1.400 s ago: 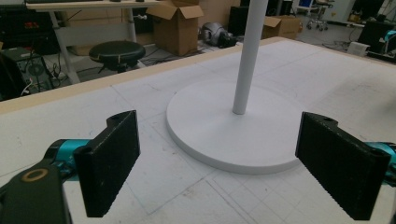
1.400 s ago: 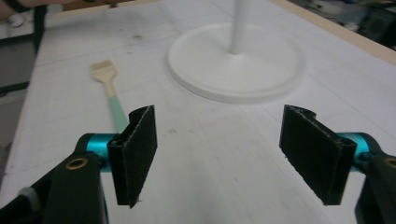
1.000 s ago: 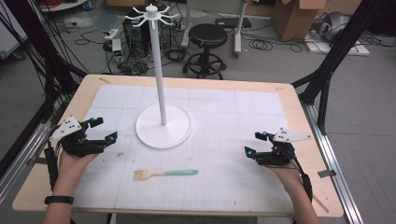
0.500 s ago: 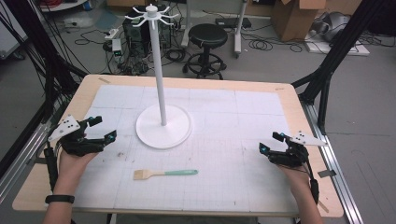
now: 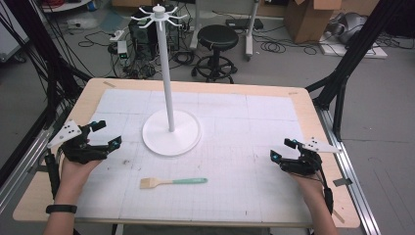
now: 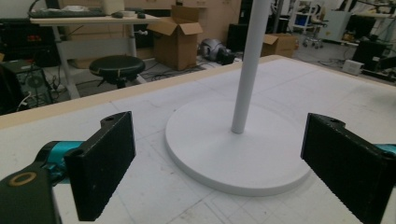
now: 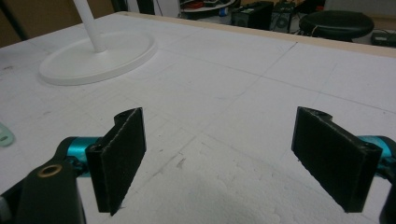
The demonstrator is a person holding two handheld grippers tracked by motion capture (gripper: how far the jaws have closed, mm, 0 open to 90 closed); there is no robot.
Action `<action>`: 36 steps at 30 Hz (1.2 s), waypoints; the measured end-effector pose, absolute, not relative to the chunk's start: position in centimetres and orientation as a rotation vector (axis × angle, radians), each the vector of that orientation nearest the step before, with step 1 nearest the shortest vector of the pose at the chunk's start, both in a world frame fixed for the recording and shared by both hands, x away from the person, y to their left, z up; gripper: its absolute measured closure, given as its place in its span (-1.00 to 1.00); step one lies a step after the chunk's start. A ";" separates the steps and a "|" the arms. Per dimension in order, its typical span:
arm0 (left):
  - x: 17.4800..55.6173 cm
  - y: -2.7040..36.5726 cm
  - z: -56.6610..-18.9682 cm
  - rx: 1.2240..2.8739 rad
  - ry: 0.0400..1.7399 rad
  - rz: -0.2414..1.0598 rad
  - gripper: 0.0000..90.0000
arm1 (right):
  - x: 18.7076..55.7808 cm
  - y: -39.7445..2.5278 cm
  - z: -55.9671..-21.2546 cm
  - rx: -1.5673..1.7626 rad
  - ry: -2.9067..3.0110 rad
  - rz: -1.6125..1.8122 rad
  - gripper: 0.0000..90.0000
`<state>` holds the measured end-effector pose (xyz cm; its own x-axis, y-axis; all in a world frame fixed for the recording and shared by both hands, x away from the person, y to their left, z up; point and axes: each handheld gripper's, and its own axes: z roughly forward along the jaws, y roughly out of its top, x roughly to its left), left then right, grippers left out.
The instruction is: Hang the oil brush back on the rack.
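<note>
Relative to the white stand (image 5: 171,133), the left gripper (image 5: 107,133) sits just off the base's left edge, its 2 jaws spread wide and aimed toward the base, held by the left hand (image 5: 73,169) with the forearm running back toward the near table edge. The right gripper (image 5: 283,149) lies well to the right of the stand, its 2 jaws also wide apart and pointing leftward, gripped by the right hand (image 5: 308,178).
</note>
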<state>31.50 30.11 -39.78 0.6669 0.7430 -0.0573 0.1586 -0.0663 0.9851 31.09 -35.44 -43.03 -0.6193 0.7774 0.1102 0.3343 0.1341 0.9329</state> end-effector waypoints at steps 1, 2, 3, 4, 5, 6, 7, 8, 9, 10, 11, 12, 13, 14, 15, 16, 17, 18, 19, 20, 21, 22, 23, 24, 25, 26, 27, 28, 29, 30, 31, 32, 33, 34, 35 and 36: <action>31.5 30.1 -39.8 1.596 0.759 0.565 -0.76 | 31.1 -35.4 -43.0 1.069 2.016 1.488 -0.62; 31.5 29.7 -39.5 1.616 0.737 0.550 -0.77 | 31.2 -35.4 -43.1 1.064 2.021 1.485 -0.62; 31.5 29.7 -39.5 1.616 0.737 0.550 -0.78 | 31.2 -35.4 -43.1 1.065 2.022 1.484 -0.62; 31.5 29.4 -39.4 1.628 0.724 0.542 -0.78 | 31.2 -35.4 -43.1 1.065 2.022 1.484 -0.62; 31.5 28.6 -39.1 1.647 0.697 0.526 -0.78 | 31.2 -35.4 -43.1 1.067 2.023 1.485 -0.62; 31.5 28.6 -39.1 1.647 0.697 0.526 -0.78 | 31.2 -35.4 -43.1 1.067 2.023 1.485 -0.62; 31.5 28.2 -39.0 1.655 0.679 0.505 -0.78 | 31.2 -35.4 -43.1 1.066 2.024 1.484 -0.62; 31.5 27.7 -38.9 1.659 0.663 0.496 -0.78 | 31.2 -35.4 -43.1 1.066 2.024 1.485 -0.62; 31.5 27.3 -38.8 1.672 0.648 0.487 -0.78 | 31.2 -35.4 -43.1 1.066 2.024 1.485 -0.62; 31.5 26.8 -38.7 1.685 0.636 0.474 -0.78 | 31.2 -35.4 -43.1 1.064 2.023 1.485 -0.62; 31.6 26.0 -38.7 1.700 0.610 0.444 -0.78 | 31.2 -35.4 -43.1 1.066 2.024 1.486 -0.62; 31.6 25.5 -38.6 1.709 0.594 0.433 -0.78 | 31.2 -35.4 -43.1 1.063 2.024 1.486 -0.62; 31.6 25.0 -38.5 1.717 0.576 0.429 -0.78 | 31.2 -35.4 -43.1 1.063 2.024 1.485 -0.62; 31.6 24.5 -38.4 1.731 0.560 0.423 -0.78 | 31.1 -35.4 -43.1 1.070 2.025 1.486 -0.62; 31.5 24.0 -38.4 1.745 0.548 0.411 -0.78 | 31.2 -35.4 -43.1 1.064 2.024 1.486 -0.62; 31.5 24.0 -38.4 1.745 0.548 0.411 -0.78 | 31.2 -35.4 -43.1 1.064 2.024 1.486 -0.62; 31.5 23.4 -38.4 1.762 0.538 0.392 -0.78 | 31.2 -35.4 -43.1 1.060 2.024 1.485 -0.62; 31.5 23.1 -38.4 1.774 0.530 0.387 -0.78 | 31.2 -35.4 -43.1 1.060 2.024 1.485 -0.62; 31.4 22.1 -38.5 1.798 0.511 0.372 -0.78 | 31.2 -35.4 -43.1 1.058 2.024 1.486 -0.62; 31.4 21.7 -38.6 1.815 0.498 0.368 -0.78 | 31.2 -35.4 -43.1 1.057 2.025 1.485 -0.62; 31.4 21.7 -38.6 1.815 0.498 0.368 -0.78 | 31.2 -35.4 -43.1 1.057 2.025 1.485 -0.62; 31.4 21.3 -38.7 1.830 0.485 0.361 -0.78 | 31.2 -35.4 -43.1 1.056 2.024 1.488 -0.62; 31.3 20.9 -38.8 1.839 0.478 0.352 -0.78 | 31.1 -35.4 -43.1 1.058 2.027 1.489 -0.62; 31.2 20.5 -38.9 1.852 0.467 0.347 -0.78 | 31.1 -35.4 -43.1 1.058 2.027 1.489 -0.62; 31.1 19.6 -39.1 1.885 0.443 0.338 -0.78 | 31.1 -35.4 -43.0 1.060 2.021 1.491 -0.62; 31.0 19.2 -39.2 1.903 0.431 0.333 -0.78 | 31.1 -35.4 -43.0 1.060 2.022 1.490 -0.62; 30.9 18.8 -39.4 1.912 0.423 0.323 -0.78 | 31.1 -35.4 -43.0 1.063 2.021 1.491 -0.62; 30.9 18.8 -39.4 1.912 0.423 0.323 -0.78 | 31.1 -35.5 -43.0 1.065 2.021 1.492 -0.62; 30.9 18.3 -39.5 1.923 0.414 0.312 -0.78 | 31.1 -35.5 -43.0 1.065 2.021 1.492 -0.62; 30.7 17.9 -39.7 1.934 0.404 0.305 -0.78 | 31.0 -35.5 -43.0 1.066 2.021 1.491 -0.62; 30.6 17.5 -39.9 1.947 0.395 0.299 -0.78 | 31.0 -35.5 -43.0 1.066 2.021 1.491 -0.62; 30.4 16.8 -40.3 1.982 0.377 0.284 -0.78 | 31.1 -35.5 -43.0 1.061 2.018 1.493 -0.62; 30.4 16.8 -40.3 1.982 0.377 0.284 -0.78 | 31.1 -35.5 -43.0 1.061 2.018 1.493 -0.62; 30.1 16.1 -40.7 2.029 0.365 0.272 -0.78 | 31.1 -35.5 -43.0 1.063 2.019 1.492 -0.62; 30.1 16.1 -40.7 2.029 0.365 0.272 -0.78 | 31.1 -35.5 -43.0 1.063 2.019 1.492 -0.62; 30.0 15.8 -40.9 2.051 0.357 0.265 -0.78 | 31.0 -35.5 -43.0 1.066 2.019 1.490 -0.62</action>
